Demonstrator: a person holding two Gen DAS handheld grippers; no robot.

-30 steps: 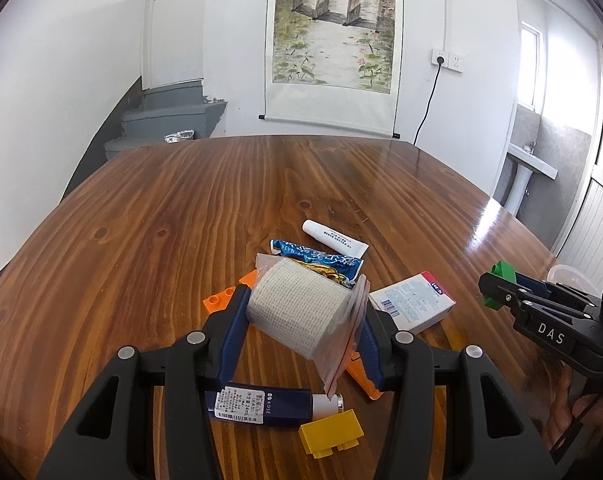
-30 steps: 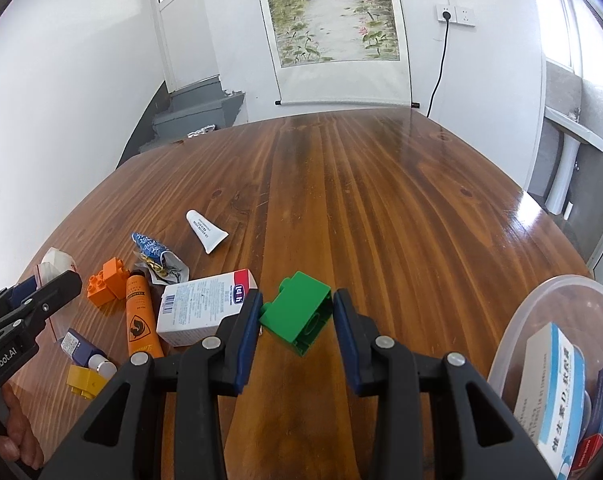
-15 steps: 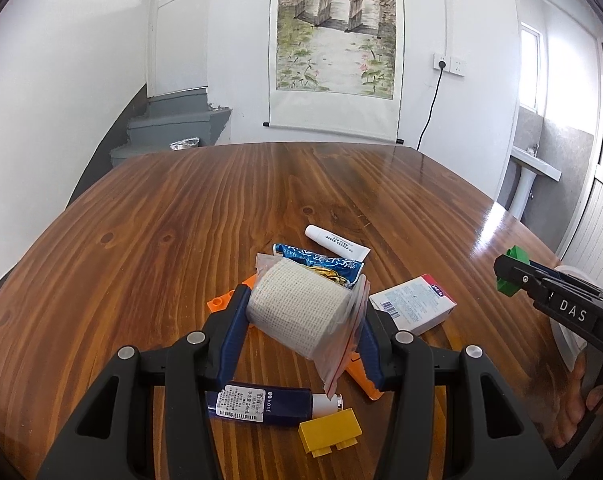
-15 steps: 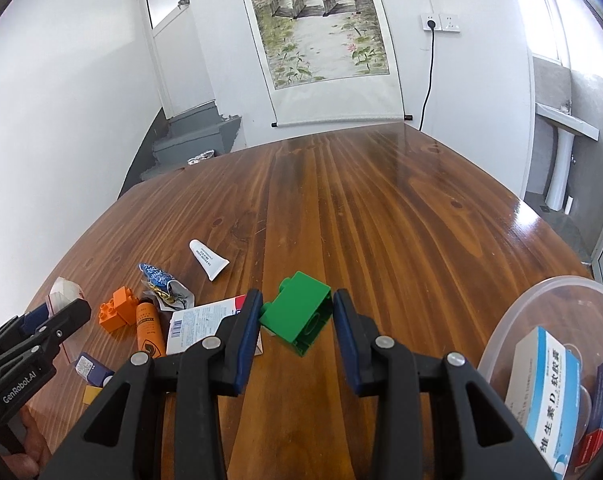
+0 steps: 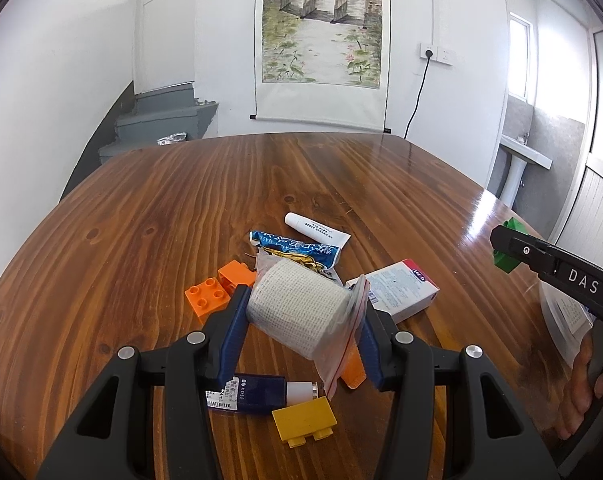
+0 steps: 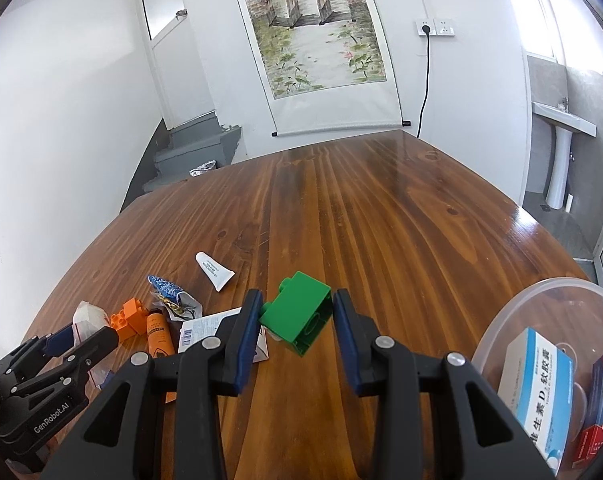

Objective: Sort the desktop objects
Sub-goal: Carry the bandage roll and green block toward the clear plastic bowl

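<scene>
Holding medicine boxes point(image 6: 535, 390), a clear plastic bowl point(image 6: 513, 312) sits on the table point(image 6: 361, 216).

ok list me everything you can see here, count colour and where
bandage roll in a zip bag: 1, white, held in the left gripper
green block: 1, green, held in the right gripper
orange blocks: 2, orange, on the table left of the roll
yellow block: 1, yellow, near table edge
navy tube: 1, dark blue, beside the yellow block
orange bottle: 1, orange, lying in the pile
white tube: 1, white, far side of the pile
blue wrapper: 1, blue, behind the roll
white box: 1, white, right of the roll
clear tub: 1, transparent, far right, boxes inside
table: 1, brown wood
scroll painting: 1, back wall
left gripper: 1, black and blue
right gripper: 1, black and blue
</scene>
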